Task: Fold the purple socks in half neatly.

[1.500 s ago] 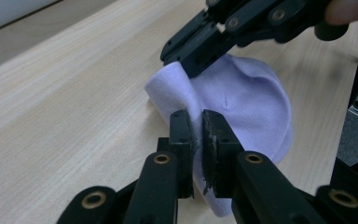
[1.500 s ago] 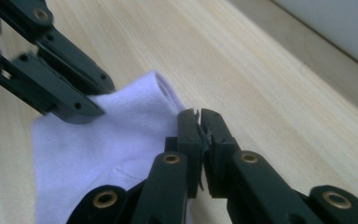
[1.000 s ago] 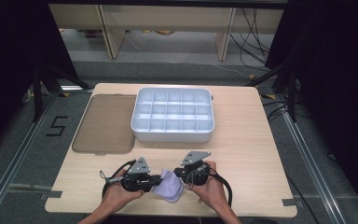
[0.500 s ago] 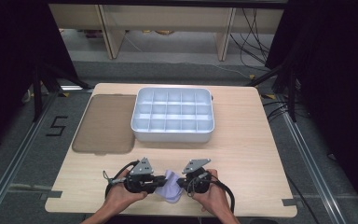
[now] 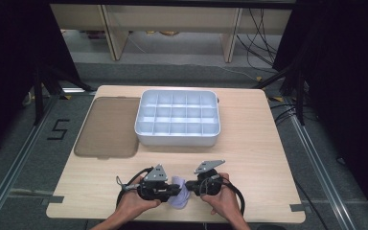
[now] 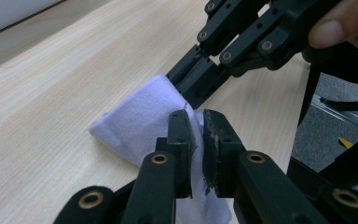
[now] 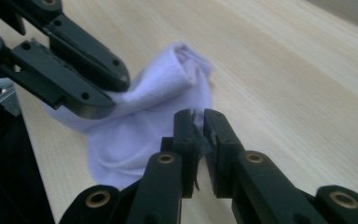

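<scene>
Nearest, by the front edge of the pale wooden desk (image 5: 249, 158), two hands come in from below, each holding a black two-jaw tool. The left tool (image 6: 195, 122) and the right tool (image 7: 199, 122) face each other with a small crumpled lavender cloth (image 5: 178, 190) between them, lying on the desk just short of its front edge. In the left gripper view the left tool's jaws are nearly closed, clenched on a fold of the cloth; in the right gripper view the right tool's jaws are likewise almost together, pinching a thin edge of it. Bare wood lies open to either side of the hands and beyond them, across the middle of the desk. Farther back sits a white plastic tray divided into compartments (image 5: 178, 120), and touching its left side a flat brown translucent lid (image 5: 107, 127) lies near the desk's left edge.
</scene>
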Tool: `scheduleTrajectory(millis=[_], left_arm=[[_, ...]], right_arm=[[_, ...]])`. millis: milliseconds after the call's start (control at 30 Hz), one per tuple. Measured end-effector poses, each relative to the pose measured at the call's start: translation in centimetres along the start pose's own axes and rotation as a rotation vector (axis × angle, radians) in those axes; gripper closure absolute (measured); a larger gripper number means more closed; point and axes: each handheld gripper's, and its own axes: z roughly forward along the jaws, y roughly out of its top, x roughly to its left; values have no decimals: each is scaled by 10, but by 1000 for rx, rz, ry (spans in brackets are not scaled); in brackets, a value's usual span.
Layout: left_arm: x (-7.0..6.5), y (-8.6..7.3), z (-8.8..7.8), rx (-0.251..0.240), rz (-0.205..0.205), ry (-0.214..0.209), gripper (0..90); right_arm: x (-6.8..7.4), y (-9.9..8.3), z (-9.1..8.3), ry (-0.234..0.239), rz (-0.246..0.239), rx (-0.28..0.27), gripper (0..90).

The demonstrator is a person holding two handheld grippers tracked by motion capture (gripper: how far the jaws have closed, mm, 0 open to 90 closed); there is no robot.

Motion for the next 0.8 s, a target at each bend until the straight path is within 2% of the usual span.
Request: scheduleTrajectory(millis=[33,67,100,133,167,233,267,300,333,367,467,500,533,567,633,700,733,800], left_arm=[[1,1,1,2,19,-4,812],[0,2,3,6,10,1,812],[-1,2,5,7,8,-7,811],[-1,2,6,7,27,-10,811],[-3,2,8,14,15,-9,809],[-4,2,11,12,13,-11,808],[-3,2,11,22,36,-8,808],[-3,3,11,30,45,-4,808],[-5,2,13,22,24,-7,808],[-7,3,17,34,44,-3,808],[-8,3,20,47,49,2,807],[-7,4,21,59,74,4,807],[-7,3,23,56,57,0,808],[-8,3,24,62,54,5,808],[-8,2,25,61,73,4,810],[-9,2,25,66,65,15,808],[-9,2,25,59,76,9,808],[-10,1,25,59,57,12,808]], right_arm=[[-2,-1,0,-3,-4,9,841],[-3,-1,0,-4,2,21,842],[-3,-2,3,-3,2,9,844],[-4,-2,3,3,0,10,844],[-5,-2,0,4,-2,25,844],[-8,-1,-4,-4,4,6,844],[-8,-1,-4,-4,4,6,844],[-14,0,-10,-15,28,-31,844],[-14,0,-10,-15,28,-31,844],[-20,1,-21,-52,44,-76,844],[-23,4,-31,-52,42,-92,846],[-21,5,-33,-56,43,-107,847],[-17,8,-35,-56,2,-125,848],[-17,8,-35,-56,2,-125,848],[-11,11,-35,-41,-29,-110,850],[-3,13,-27,-19,-37,-89,851],[-3,13,-27,-19,-37,-89,852],[-2,14,-22,-20,-51,-73,854]])
